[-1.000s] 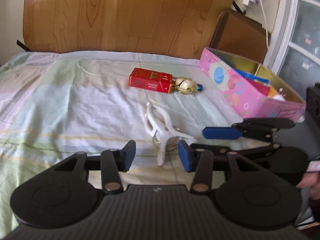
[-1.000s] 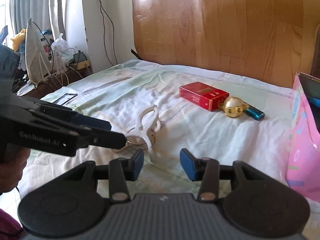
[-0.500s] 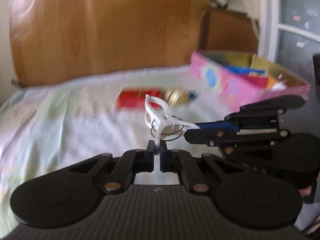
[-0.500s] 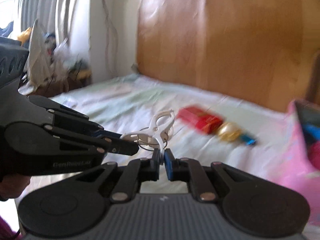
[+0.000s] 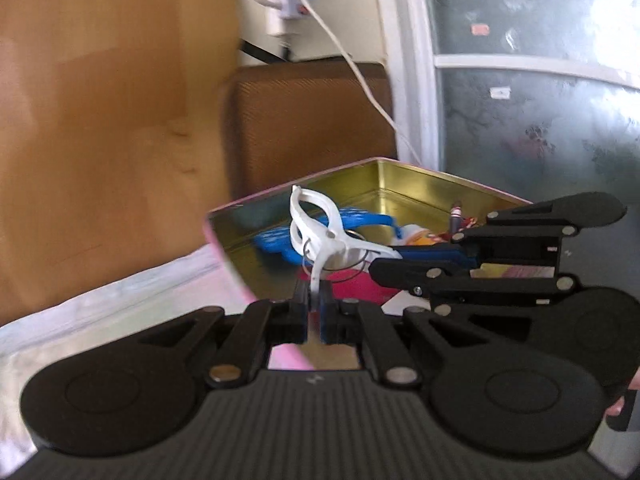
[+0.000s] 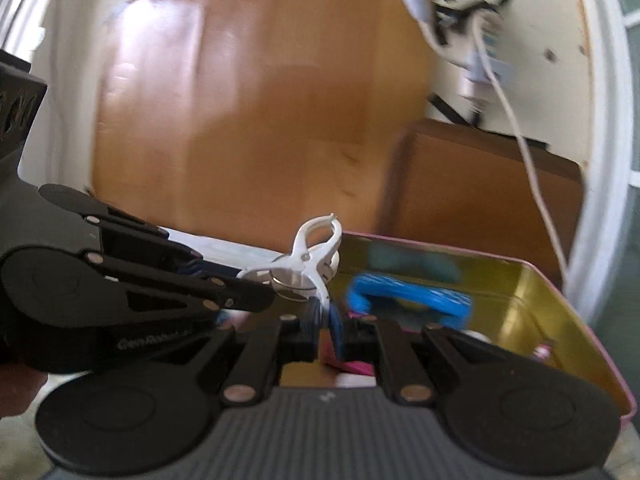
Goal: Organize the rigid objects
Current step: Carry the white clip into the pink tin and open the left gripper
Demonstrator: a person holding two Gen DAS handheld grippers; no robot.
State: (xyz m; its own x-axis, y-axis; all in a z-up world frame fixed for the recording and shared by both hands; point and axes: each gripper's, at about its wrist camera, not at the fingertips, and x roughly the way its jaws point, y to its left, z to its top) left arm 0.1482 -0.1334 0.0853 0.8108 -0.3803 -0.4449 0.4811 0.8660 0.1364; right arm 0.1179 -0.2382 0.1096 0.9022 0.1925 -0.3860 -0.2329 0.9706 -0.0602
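Both the left gripper [image 5: 314, 312] and the right gripper [image 6: 324, 326] have their fingers closed tight on one leg each of the white clip [image 5: 320, 236], held above the pink tin [image 5: 420, 178]. This looks like the placing step; next, lower and release inside.

Light: bright daylight, soft shadows
Blur: motion smear on wooden headboard [image 5: 100, 120] and wall cables [image 6: 472, 40]
Edges: fisheye bending

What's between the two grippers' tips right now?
The white clip: the left gripper pinches one handle, the right gripper the other. A wire ring hangs there too. Both wrist views show it, over the open tin.
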